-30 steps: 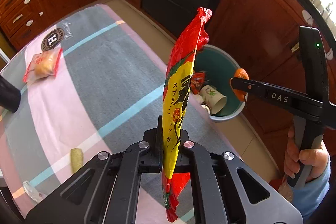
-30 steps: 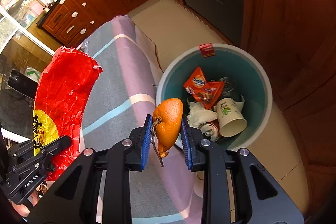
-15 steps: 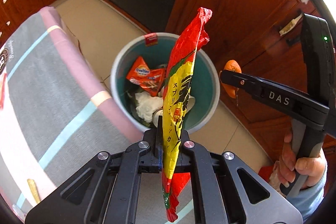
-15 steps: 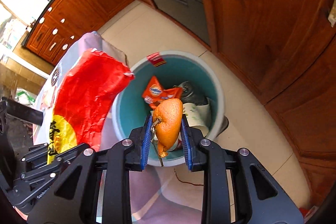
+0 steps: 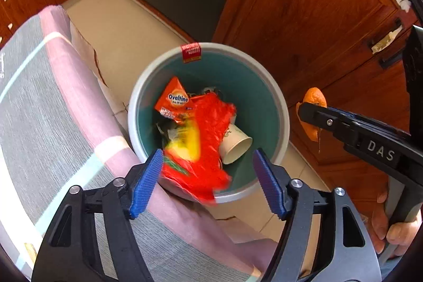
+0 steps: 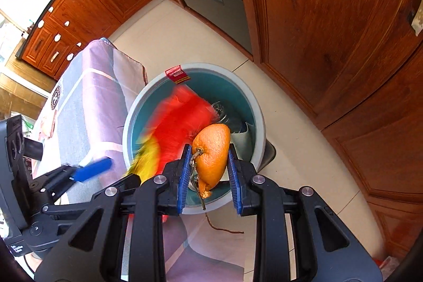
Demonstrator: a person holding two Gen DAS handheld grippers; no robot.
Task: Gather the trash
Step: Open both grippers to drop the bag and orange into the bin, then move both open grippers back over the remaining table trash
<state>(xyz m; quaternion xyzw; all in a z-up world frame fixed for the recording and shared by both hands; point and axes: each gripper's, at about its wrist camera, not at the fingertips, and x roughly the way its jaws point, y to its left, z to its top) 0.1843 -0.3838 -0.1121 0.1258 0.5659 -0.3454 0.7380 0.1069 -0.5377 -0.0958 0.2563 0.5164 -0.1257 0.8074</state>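
Note:
A round bin (image 5: 280, 102) with a teal inside stands on the floor beside the table. My left gripper (image 5: 208, 179) hangs above its near rim, jaws opening, nothing between the pads. A red and yellow snack bag (image 5: 203, 139), blurred, falls free into the bin, seen too in the right wrist view as the snack bag (image 6: 182, 120) over the bin (image 6: 259, 123). My right gripper (image 6: 208, 173) is shut on an orange peel (image 6: 212, 147) above the bin's near edge. In the left wrist view the peel (image 5: 313, 110) sits right of the bin.
The bin holds an orange Ovaltine sachet (image 5: 173, 99), a paper cup (image 5: 236, 142) and other rubbish. A table under a striped pink and grey cloth (image 5: 53, 123) lies left of the bin. Wooden cabinet doors (image 5: 317, 17) rise behind it. A hand (image 5: 396, 229) grips the right tool.
The left gripper moved from over the table to above the bin, opened and let go of the snack bag, which now falls. The right gripper also came over the bin with the peel.

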